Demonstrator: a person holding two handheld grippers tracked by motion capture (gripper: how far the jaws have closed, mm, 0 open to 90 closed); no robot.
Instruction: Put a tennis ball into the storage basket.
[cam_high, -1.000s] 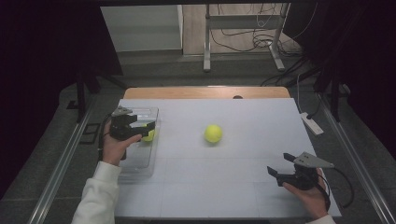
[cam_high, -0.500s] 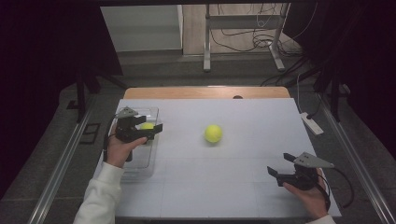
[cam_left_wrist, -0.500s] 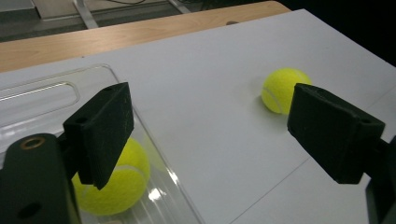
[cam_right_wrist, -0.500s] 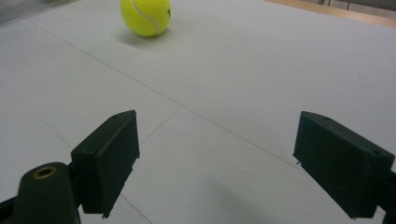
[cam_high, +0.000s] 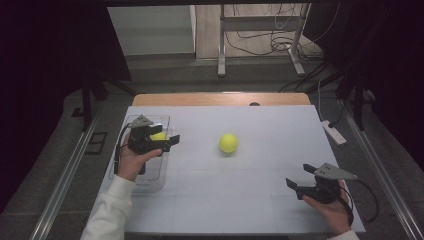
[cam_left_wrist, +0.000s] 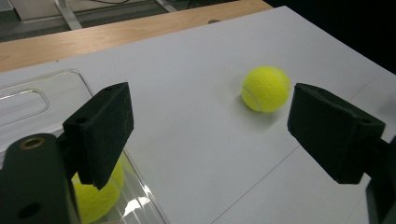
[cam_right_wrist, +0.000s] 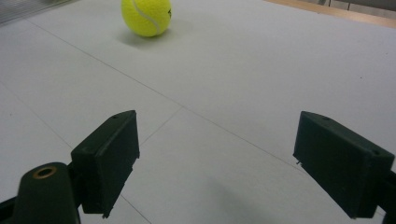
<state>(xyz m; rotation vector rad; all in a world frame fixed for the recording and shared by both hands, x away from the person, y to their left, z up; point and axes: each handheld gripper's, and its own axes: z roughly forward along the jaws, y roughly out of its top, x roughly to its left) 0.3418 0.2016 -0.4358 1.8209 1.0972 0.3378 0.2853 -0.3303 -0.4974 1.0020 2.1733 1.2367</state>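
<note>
Nearest the person, right claw (cam_high: 299, 175) low over the desk (cam_high: 260, 200) at the near right corner, jaws apart, nothing between them; no shift from a second ago. From its own camera (cam_right_wrist: 219, 158), bare white surface runs ahead and the loose tennis ball (cam_right_wrist: 146, 16) lies well beyond the jaws, up and to their left. Left claw (cam_high: 169, 141): jaws apart and empty. A second ago it hung over the clear bin (cam_high: 150, 181); now it has slid sideways off the bin's inner edge toward mid-desk. In the left gripper view (cam_left_wrist: 210, 135), the binned tennis ball (cam_left_wrist: 100, 193) sits below and behind the left-hand jaw, inside the bin wall (cam_left_wrist: 42, 88), apart from the pad. The high view shows the same ball (cam_high: 158, 135) just behind the claw. The loose tennis ball (cam_left_wrist: 265, 88) lies ahead, near the right-hand jaw's line but still apart from it, resting alone mid-desk (cam_high: 228, 143). Reading: one ball looks already deposited, and the empty left claw is heading for the second. Next it would need to travel further out, lower, and straddle the ball before closing; a glancing touch could send it rolling. Beyond the ball: the desk's wooden far edge, then floor.
</note>
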